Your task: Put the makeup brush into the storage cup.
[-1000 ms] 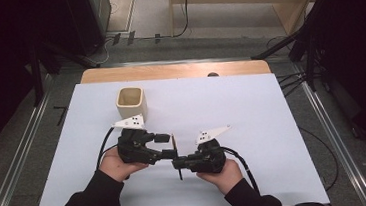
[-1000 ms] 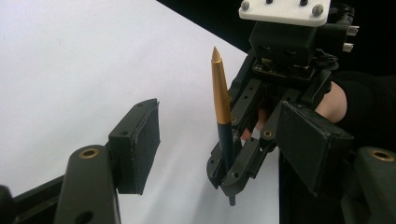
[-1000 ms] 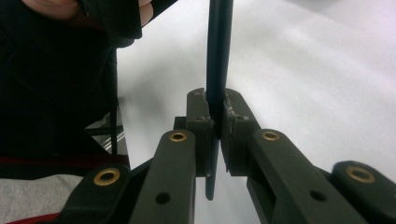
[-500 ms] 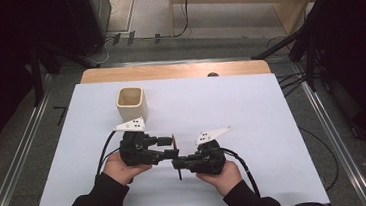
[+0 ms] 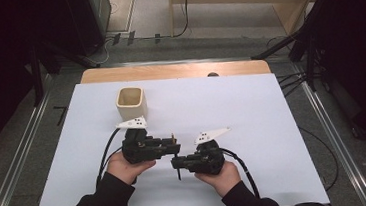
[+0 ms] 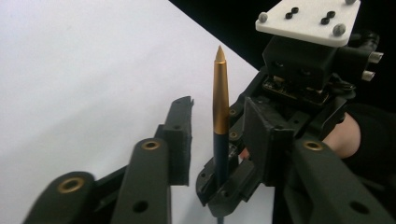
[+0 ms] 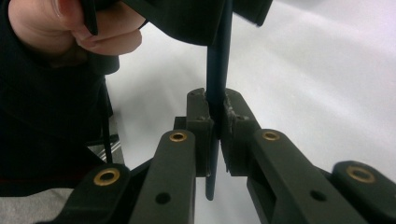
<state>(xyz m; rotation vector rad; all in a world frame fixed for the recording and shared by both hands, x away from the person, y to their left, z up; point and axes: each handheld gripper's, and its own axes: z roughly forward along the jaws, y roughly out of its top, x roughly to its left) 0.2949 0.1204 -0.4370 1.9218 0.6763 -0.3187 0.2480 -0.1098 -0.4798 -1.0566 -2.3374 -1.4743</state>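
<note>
Closing around the pen, left fingers (right gripper clamps it).

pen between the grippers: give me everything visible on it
The pen is slim, with a dark blue barrel and a gold tapered cap end, metallic in look. It stands across the right gripper, whose jaws clamp its barrel. The gold end rises between the left gripper's jaws, which have just been closing and do not yet press it. It hangs above the white table.

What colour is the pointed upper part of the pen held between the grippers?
Gold pen, above a dark barrel; clearest in the left gripper view.
</note>
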